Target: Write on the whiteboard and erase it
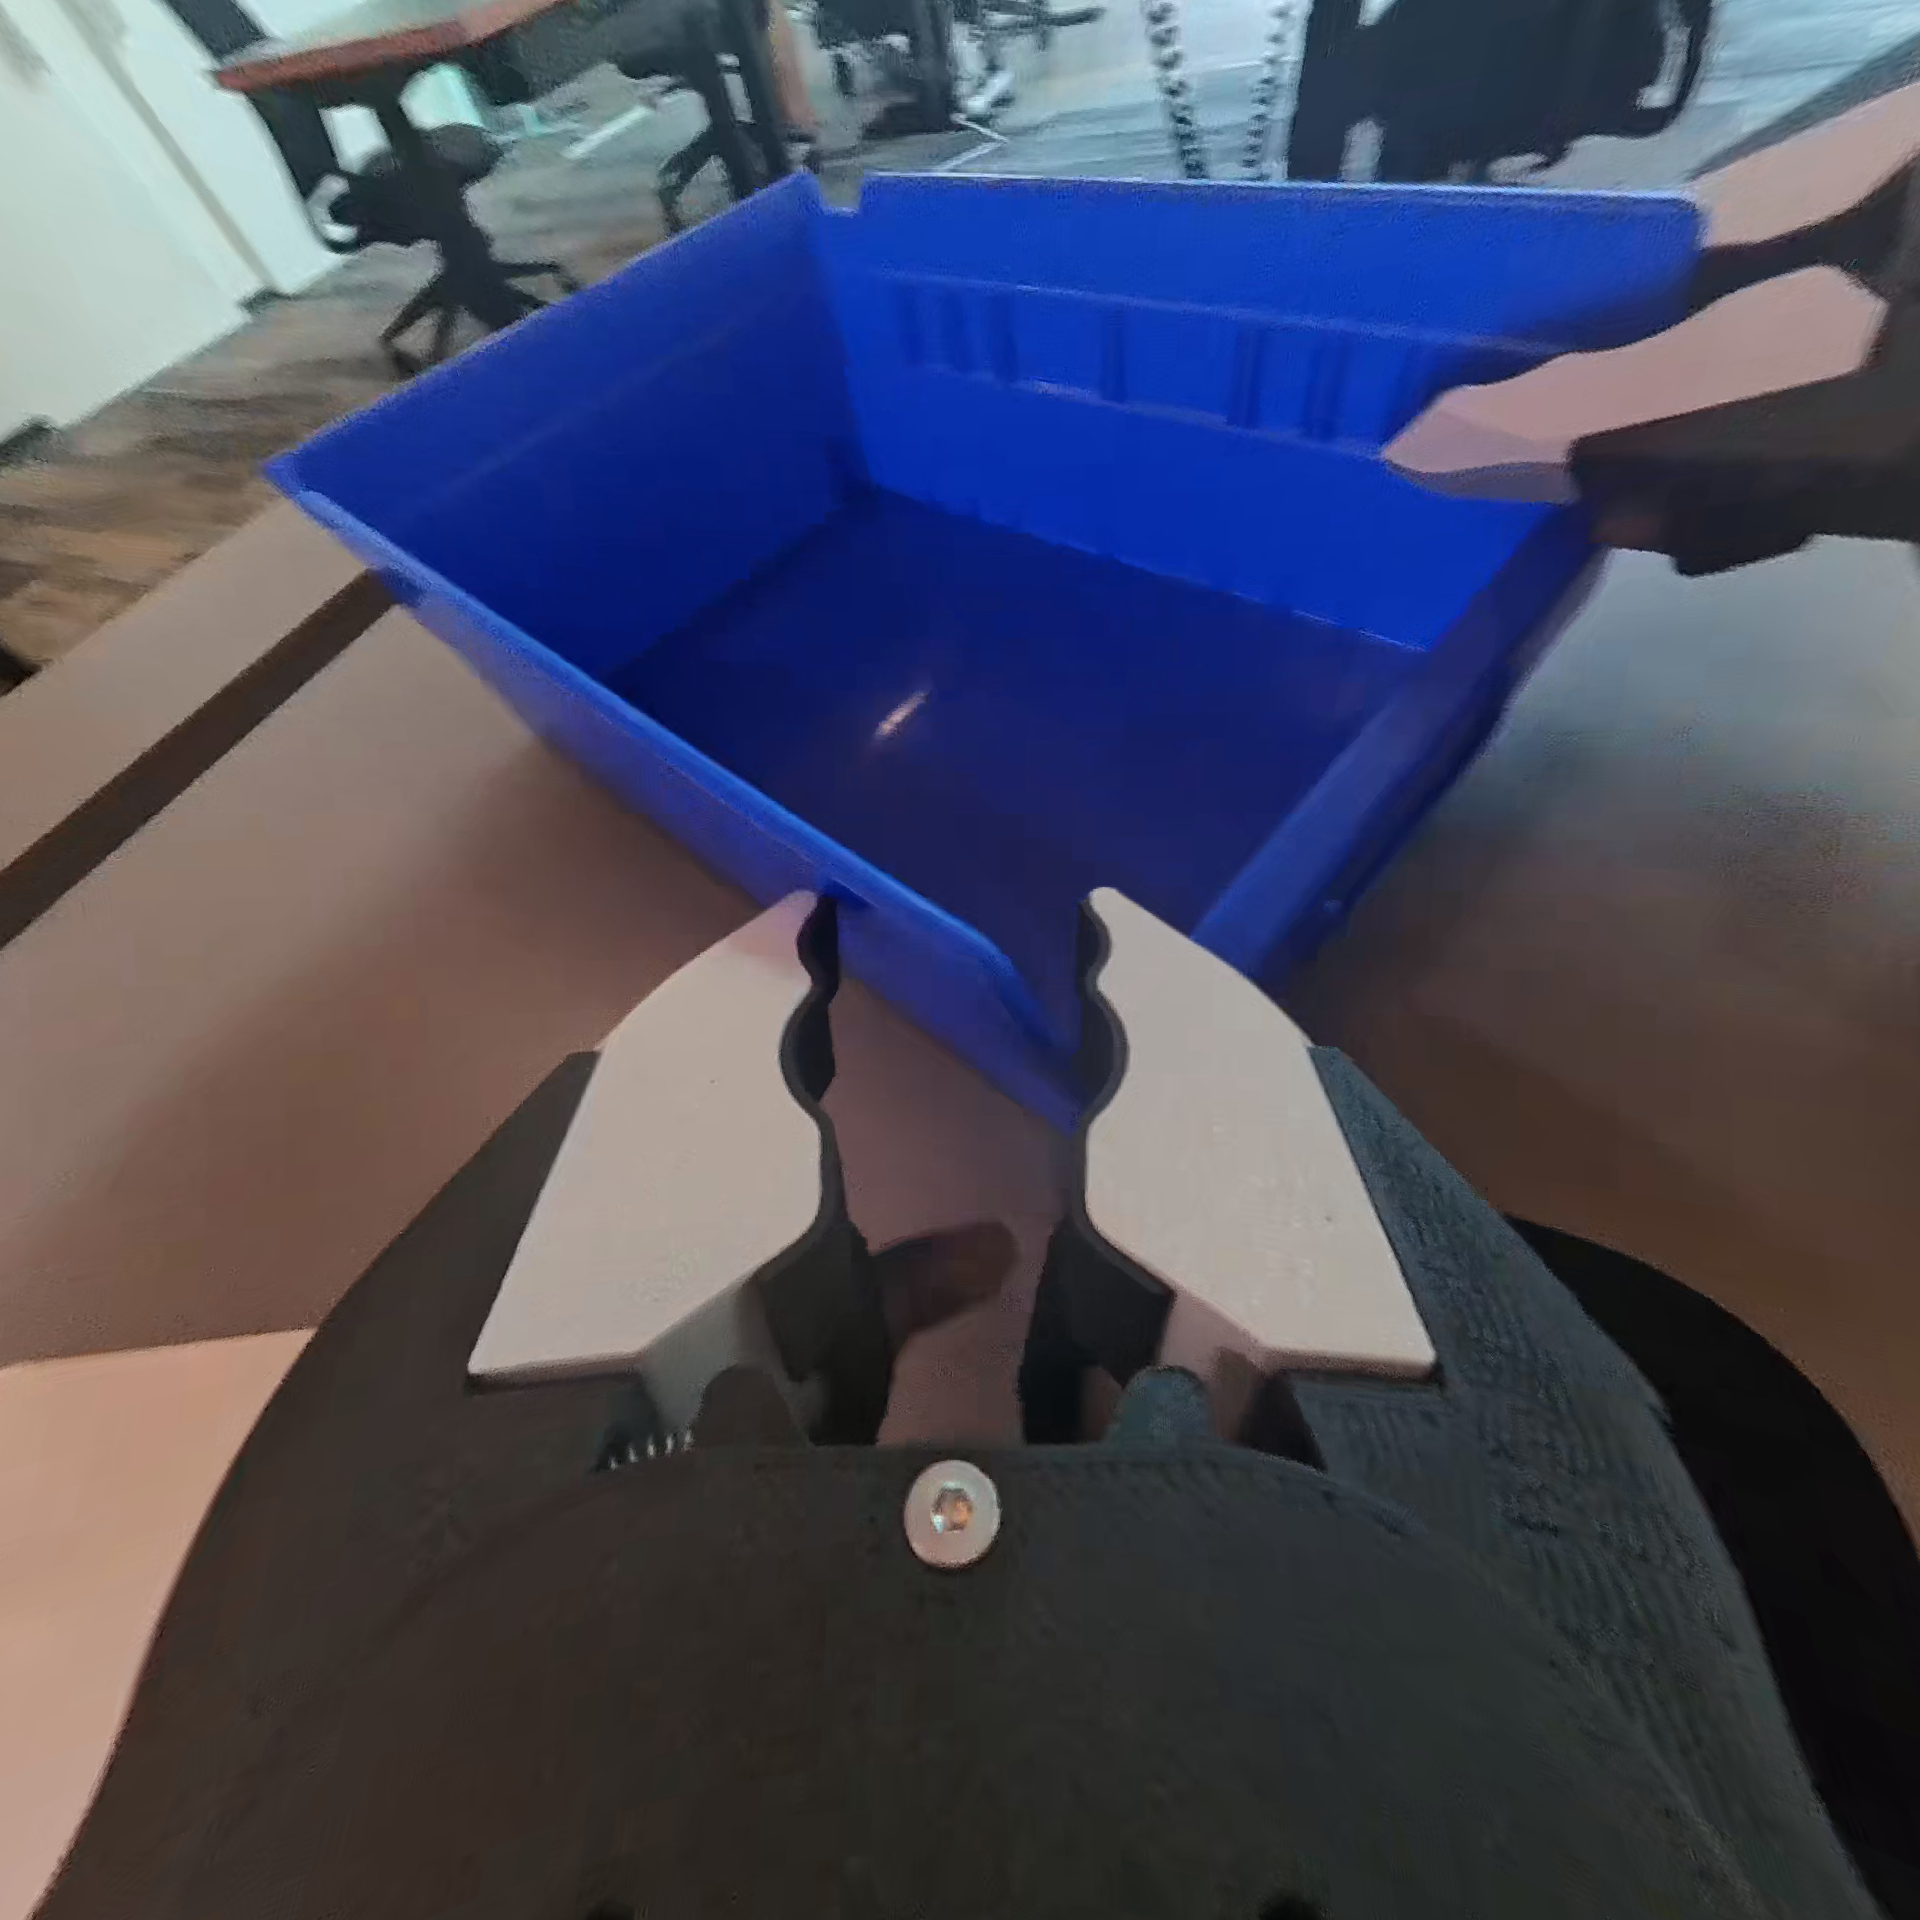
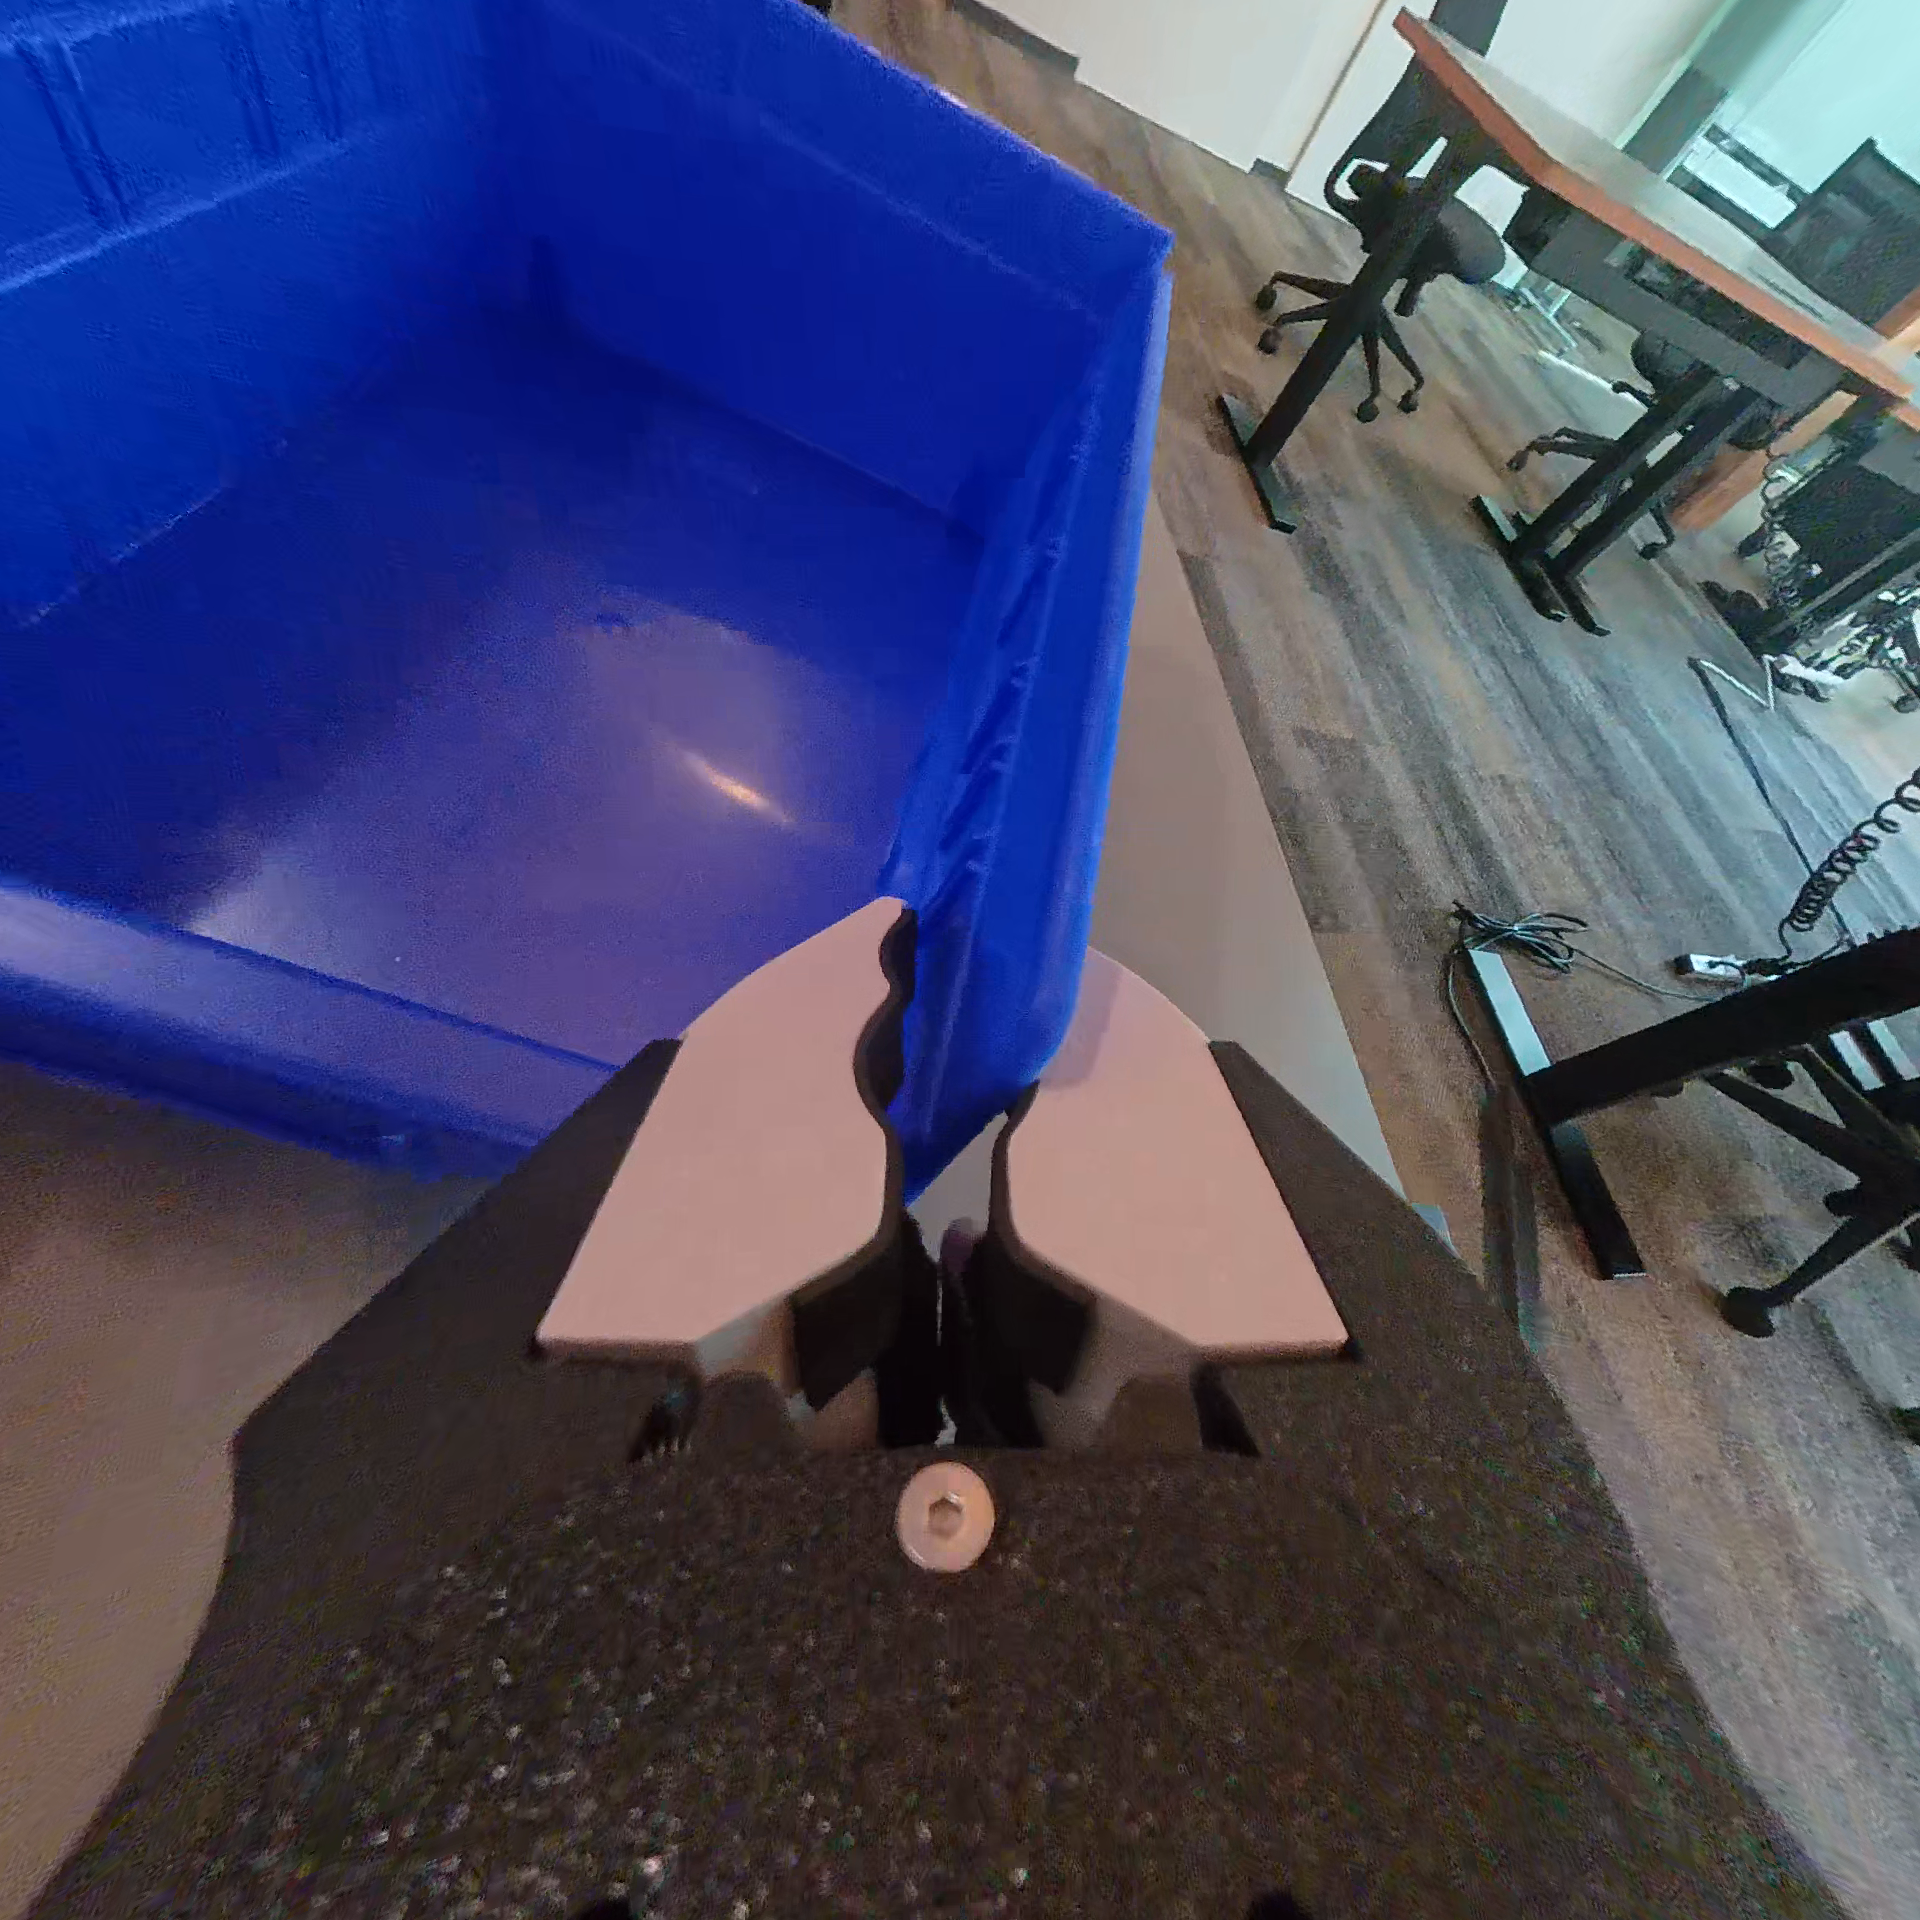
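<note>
A brown counter [image 1: 312, 1091] carries a large blue plastic bin [image 1: 935, 644], its inside bare down to a glossy floor. The right hand-held gripper [image 2: 997, 997] is clenched on the bin's side wall near a corner. The left hand-held gripper [image 1: 956, 935] straddles the near wall at another corner, fingers spread apart, not gripping. No whiteboard shows in either view.

Blue bin [image 1: 644, 540] interior free; walls block sides; right hand-held gripper [image 2: 992, 1013] straddles corner wall.
</note>
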### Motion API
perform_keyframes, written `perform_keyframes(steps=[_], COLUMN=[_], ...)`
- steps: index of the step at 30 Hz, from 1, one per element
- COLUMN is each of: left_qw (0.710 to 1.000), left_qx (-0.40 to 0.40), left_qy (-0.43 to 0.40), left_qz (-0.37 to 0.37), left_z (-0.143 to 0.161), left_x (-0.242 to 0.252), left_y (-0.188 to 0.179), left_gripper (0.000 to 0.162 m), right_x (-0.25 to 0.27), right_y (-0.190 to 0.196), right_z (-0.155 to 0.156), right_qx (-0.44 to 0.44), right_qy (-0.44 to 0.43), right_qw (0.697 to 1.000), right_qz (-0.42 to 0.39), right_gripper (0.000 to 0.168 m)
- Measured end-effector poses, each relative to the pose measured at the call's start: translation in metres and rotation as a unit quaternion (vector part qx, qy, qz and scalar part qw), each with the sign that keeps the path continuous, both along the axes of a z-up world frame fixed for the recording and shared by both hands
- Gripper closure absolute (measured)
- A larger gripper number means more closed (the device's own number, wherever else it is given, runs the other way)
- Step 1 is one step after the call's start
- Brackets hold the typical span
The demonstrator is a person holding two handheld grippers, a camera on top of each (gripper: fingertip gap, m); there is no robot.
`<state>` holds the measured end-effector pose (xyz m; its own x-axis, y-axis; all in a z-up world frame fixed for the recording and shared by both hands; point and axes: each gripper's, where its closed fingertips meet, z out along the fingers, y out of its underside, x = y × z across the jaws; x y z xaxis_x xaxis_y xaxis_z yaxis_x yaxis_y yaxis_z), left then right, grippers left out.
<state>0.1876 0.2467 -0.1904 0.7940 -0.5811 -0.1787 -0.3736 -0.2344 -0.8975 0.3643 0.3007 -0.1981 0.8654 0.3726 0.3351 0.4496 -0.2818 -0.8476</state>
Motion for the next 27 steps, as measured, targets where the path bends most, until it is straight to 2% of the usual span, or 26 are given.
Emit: perform_keyframes(steps=[1,2,5,7,10,14,18,20,22,23,25,27], left_qw=[1.000,0.999,0.997,0.996,0.992,0.989,0.981,0.987,0.993,0.995,0.997,0.997], left_qx=[-0.003,0.006,0.030,0.037,0.072,0.103,0.169,0.149,0.097,0.069,0.022,-0.022], left_qy=[-0.010,-0.026,-0.058,-0.070,-0.083,-0.084,-0.091,-0.061,-0.039,-0.032,-0.014,0.032], left_qz=[-0.022,-0.027,-0.032,-0.046,-0.061,-0.059,0.000,0.027,0.048,0.060,0.070,0.060], left_z=[0.002,0.010,0.038,0.057,0.085,0.102,0.117,0.104,0.079,0.065,0.035,0.001], left_x=[0.004,0.003,-0.016,-0.034,-0.071,-0.129,-0.197,-0.227,-0.249,-0.256,-0.259,-0.251], left_y=[-0.003,-0.003,-0.005,-0.015,-0.040,-0.088,-0.133,-0.154,-0.174,-0.182,-0.196,-0.206], left_gripper=[0.101,0.070,0.035,0.026,0.023,0.020,0.021,0.023,0.023,0.023,0.022,0.022], right_x=[0.002,0.003,0.014,0.014,-0.006,-0.057,-0.132,-0.177,-0.222,-0.245,-0.283,-0.307], right_y=[0.002,0.004,0.000,-0.012,-0.042,-0.075,-0.111,-0.136,-0.156,-0.166,-0.181,-0.181], right_z=[0.003,0.009,0.039,0.060,0.091,0.124,0.153,0.158,0.147,0.134,0.094,0.052], right_qx=[0.013,0.037,0.114,0.163,0.236,0.268,0.280,0.275,0.224,0.175,0.060,-0.044], right_qy=[0.025,0.054,0.133,0.170,0.207,0.219,0.234,0.220,0.196,0.179,0.122,0.045], right_qw=[1.000,0.998,0.984,0.972,0.949,0.932,0.905,0.886,0.877,0.874,0.868,0.872], right_qz=[-0.002,-0.005,-0.031,-0.027,0.021,0.110,0.218,0.300,0.377,0.417,0.478,0.485], right_gripper=[0.152,0.138,0.077,0.049,0.022,0.021,0.022,0.037,0.044,0.041,0.031,0.030])
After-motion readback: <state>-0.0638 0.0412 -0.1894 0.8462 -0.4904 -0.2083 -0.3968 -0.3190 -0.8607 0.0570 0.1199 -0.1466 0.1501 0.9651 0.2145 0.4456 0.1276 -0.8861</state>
